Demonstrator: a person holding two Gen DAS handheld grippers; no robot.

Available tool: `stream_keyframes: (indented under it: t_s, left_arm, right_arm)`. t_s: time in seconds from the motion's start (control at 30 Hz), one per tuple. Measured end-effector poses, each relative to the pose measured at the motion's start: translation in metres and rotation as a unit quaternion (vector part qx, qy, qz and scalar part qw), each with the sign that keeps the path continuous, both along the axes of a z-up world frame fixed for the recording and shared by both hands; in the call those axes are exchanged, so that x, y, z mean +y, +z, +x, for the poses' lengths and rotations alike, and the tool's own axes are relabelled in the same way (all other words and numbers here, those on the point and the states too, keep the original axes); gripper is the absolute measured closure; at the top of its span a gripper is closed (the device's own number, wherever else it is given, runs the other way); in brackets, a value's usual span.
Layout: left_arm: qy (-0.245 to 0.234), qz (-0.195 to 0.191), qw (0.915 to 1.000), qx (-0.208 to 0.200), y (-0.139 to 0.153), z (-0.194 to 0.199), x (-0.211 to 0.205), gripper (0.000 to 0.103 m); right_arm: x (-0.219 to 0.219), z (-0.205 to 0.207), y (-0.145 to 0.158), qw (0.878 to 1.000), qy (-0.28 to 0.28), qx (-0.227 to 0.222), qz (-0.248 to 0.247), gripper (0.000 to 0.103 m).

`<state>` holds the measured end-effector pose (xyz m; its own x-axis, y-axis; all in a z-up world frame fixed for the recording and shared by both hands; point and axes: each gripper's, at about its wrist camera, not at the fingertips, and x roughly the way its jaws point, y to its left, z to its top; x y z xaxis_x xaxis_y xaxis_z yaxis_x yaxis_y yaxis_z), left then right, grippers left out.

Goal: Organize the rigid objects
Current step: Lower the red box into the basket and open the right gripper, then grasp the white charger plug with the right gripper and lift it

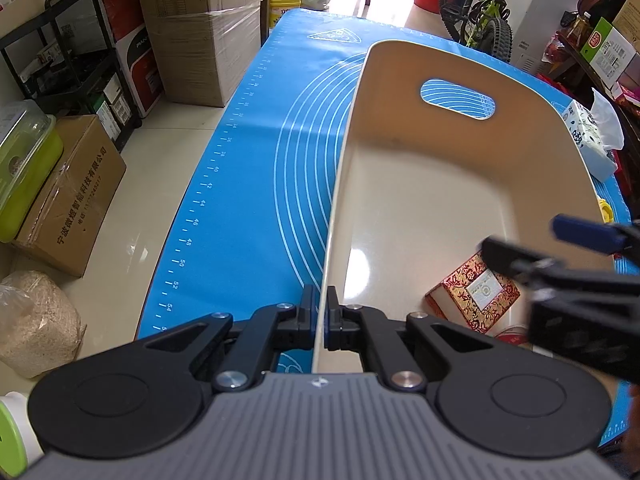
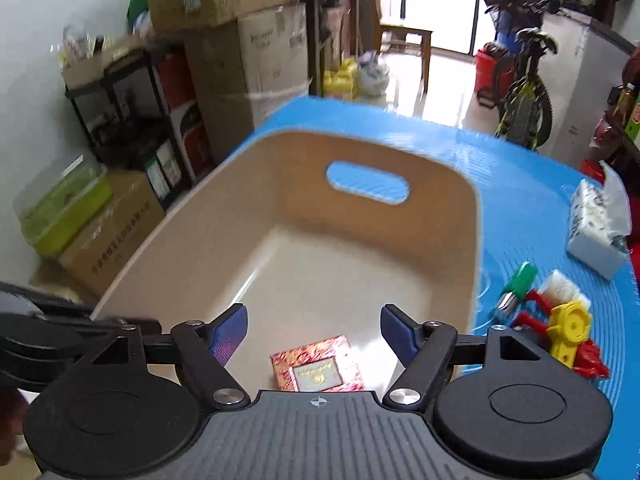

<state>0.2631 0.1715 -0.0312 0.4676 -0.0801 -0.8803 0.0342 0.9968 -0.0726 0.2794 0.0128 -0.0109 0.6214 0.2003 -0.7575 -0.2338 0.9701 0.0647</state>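
Observation:
A beige plastic bin (image 1: 440,184) with a handle slot stands on the blue mat (image 1: 256,168). My left gripper (image 1: 320,316) is shut on the bin's near left rim. A red and gold patterned box (image 1: 474,294) lies on the bin floor; it also shows in the right wrist view (image 2: 318,364). My right gripper (image 2: 314,332) is open and empty, above the bin (image 2: 360,248) over the box; it shows in the left wrist view (image 1: 536,248) at the right. Loose toys lie on the mat right of the bin: a green-handled tool (image 2: 518,284), a white brush (image 2: 560,286), a yellow and red toy (image 2: 572,332).
A tissue pack (image 2: 596,224) lies at the mat's right edge. Cardboard boxes (image 1: 200,32), a black shelf rack (image 1: 80,60) and a green container (image 1: 24,168) stand on the floor to the left. A bicycle (image 1: 484,12) stands beyond the table's far end.

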Motion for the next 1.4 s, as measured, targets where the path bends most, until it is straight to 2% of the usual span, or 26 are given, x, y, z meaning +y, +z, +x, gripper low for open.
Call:
stream_keyframes:
  t_s: [0.17, 0.3, 0.47, 0.7, 0.8, 1.0, 1.13, 1.4]
  left_arm:
    - [0.0, 0.0, 1.0, 0.0, 0.0, 0.0, 0.0, 0.098]
    - [0.0, -0.002, 1.0, 0.0, 0.0, 0.0, 0.002, 0.098]
    - [0.0, -0.002, 1.0, 0.0, 0.0, 0.0, 0.002, 0.098]
    - [0.0, -0.002, 1.0, 0.0, 0.0, 0.0, 0.003, 0.098]
    - [0.001, -0.002, 1.0, 0.0, 0.0, 0.0, 0.003, 0.098]
    - [0.001, -0.002, 1.0, 0.0, 0.0, 0.0, 0.003, 0.098]
    - [0.0, -0.002, 1.0, 0.0, 0.0, 0.0, 0.003, 0.098]
    - [0.001, -0.002, 1.0, 0.001, 0.0, 0.0, 0.003, 0.098]
  right_arm:
    - [-0.031, -0.01, 0.024, 0.999, -0.034, -0.03, 0.019, 0.022]
    - [-0.058, -0.021, 0.037, 0.997, -0.06, -0.054, 0.007, 0.022]
    - [-0.103, -0.038, 0.039, 0.992, -0.106, -0.062, 0.001, 0.02]
    - [-0.157, -0.053, 0.003, 0.985, -0.167, -0.024, -0.038, 0.019]
    - [-0.174, -0.056, -0.02, 0.981, -0.187, 0.009, -0.049, 0.019]
    - [-0.19, -0.057, -0.067, 0.974, -0.208, 0.083, -0.041, 0.02]
    - [-0.191, -0.058, -0.085, 0.97, -0.214, 0.111, -0.033, 0.022]
    - [-0.194, -0.063, -0.1, 0.966, -0.227, 0.125, -0.02, 0.038]
